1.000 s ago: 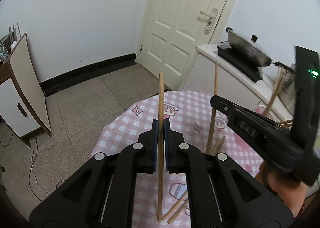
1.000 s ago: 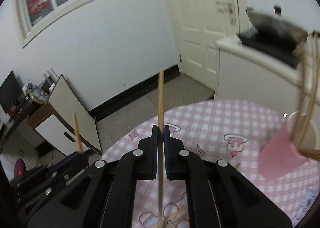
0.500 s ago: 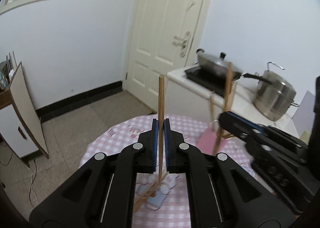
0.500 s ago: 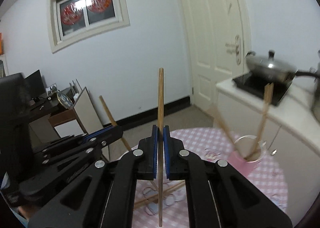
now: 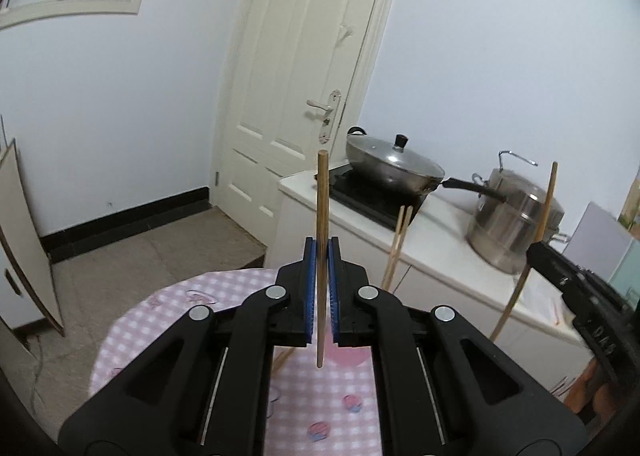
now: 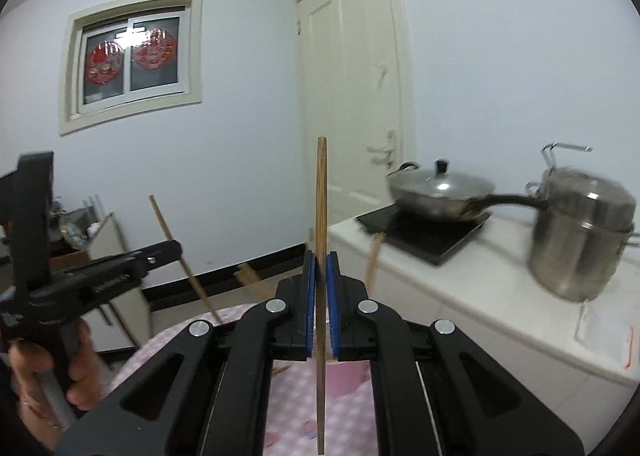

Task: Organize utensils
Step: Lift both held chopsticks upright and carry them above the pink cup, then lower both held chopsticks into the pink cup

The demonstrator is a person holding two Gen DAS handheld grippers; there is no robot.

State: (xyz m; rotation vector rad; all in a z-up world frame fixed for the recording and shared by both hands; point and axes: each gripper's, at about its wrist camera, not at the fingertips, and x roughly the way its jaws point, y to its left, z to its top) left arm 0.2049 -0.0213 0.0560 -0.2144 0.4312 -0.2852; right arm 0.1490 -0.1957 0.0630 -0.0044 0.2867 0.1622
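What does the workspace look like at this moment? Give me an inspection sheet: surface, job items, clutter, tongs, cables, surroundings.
Surface: round table under a pink checked cloth.
Job's things: one chopstick upright in the left tongs; a second chopstick upright in the right tongs; a pink cup, mostly hidden behind the tongs, with two chopsticks rising from that spot.
Clutter: at least one loose chopstick lying on the cloth.
Grippers: both tongs shut, each on its own chopstick.
Cables: one on the floor at left.
Surroundings: lidded wok on a black cooktop, steel pot, white counter, closed door, window.
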